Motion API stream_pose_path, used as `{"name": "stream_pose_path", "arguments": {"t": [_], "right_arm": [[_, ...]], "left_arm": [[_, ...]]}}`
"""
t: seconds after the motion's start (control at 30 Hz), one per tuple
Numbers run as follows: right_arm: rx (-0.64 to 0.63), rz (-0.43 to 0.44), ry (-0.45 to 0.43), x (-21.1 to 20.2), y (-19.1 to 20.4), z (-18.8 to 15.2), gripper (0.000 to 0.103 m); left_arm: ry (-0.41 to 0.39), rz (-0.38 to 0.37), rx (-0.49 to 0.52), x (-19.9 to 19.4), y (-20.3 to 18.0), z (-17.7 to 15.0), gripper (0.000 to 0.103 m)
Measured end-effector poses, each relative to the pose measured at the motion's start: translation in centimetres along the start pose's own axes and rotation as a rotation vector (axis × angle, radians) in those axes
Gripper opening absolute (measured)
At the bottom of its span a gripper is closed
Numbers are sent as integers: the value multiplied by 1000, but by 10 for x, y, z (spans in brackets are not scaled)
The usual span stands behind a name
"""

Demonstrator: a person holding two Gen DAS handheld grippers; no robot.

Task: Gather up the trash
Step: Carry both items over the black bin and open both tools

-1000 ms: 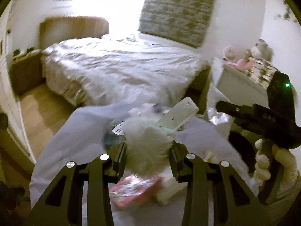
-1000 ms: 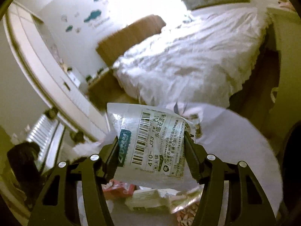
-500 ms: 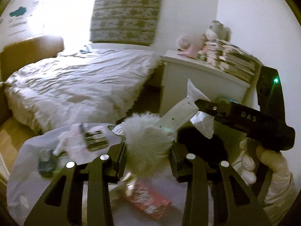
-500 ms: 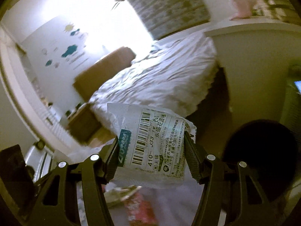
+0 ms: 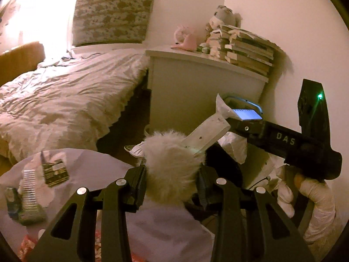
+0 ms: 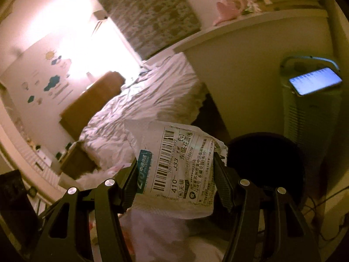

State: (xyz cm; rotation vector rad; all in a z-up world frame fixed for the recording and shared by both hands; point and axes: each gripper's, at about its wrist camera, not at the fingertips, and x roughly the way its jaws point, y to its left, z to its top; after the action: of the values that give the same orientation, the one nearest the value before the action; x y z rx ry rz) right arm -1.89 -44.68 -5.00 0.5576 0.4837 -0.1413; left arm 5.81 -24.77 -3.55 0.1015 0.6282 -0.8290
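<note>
1. Left gripper [image 5: 172, 172]: jaws closed partway on a white fluffy item [image 5: 172, 163], which fills the gap between the pads; a flat white strip [image 5: 207, 134] projects from it toward the dark bin [image 6: 265, 163]
2. Right gripper [image 6: 175, 179]: jaws closed partway on a crumpled courier bag [image 6: 176, 168], held just left of the bin opening in the right wrist view
3. Remaining trash, including a dark packet [image 5: 55, 170] and a ribbed wrapper [image 5: 29, 185], lies on the round table [image 5: 91, 161], on the far side from the bin
4. Risk: the bag is limp and held by its edges only; a fast swing toward the bin could let it slip out and land beside the bin
5. Risk: both grippers converge on the bin; the strip is close to the right gripper body and may snag, pulling the fluffy item loose
6. Legible text: bag label reads "410- J33", "ZTO", a barcode and Chinese address lines; the right gripper body, seen from the left wrist, reads "DAS"
</note>
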Motion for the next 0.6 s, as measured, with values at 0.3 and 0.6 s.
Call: {"name": "stream_pose_path", "arguments": {"t": [0.3,0.6], "right_arm": [[64,-55,23,11,-45,-7,62],[134,-106,66,29,-87,-22,62]], "left_arm": [[51,-32,8,38,-15,-2,38],[117,-59,43,75,-30,-11,38]]}}
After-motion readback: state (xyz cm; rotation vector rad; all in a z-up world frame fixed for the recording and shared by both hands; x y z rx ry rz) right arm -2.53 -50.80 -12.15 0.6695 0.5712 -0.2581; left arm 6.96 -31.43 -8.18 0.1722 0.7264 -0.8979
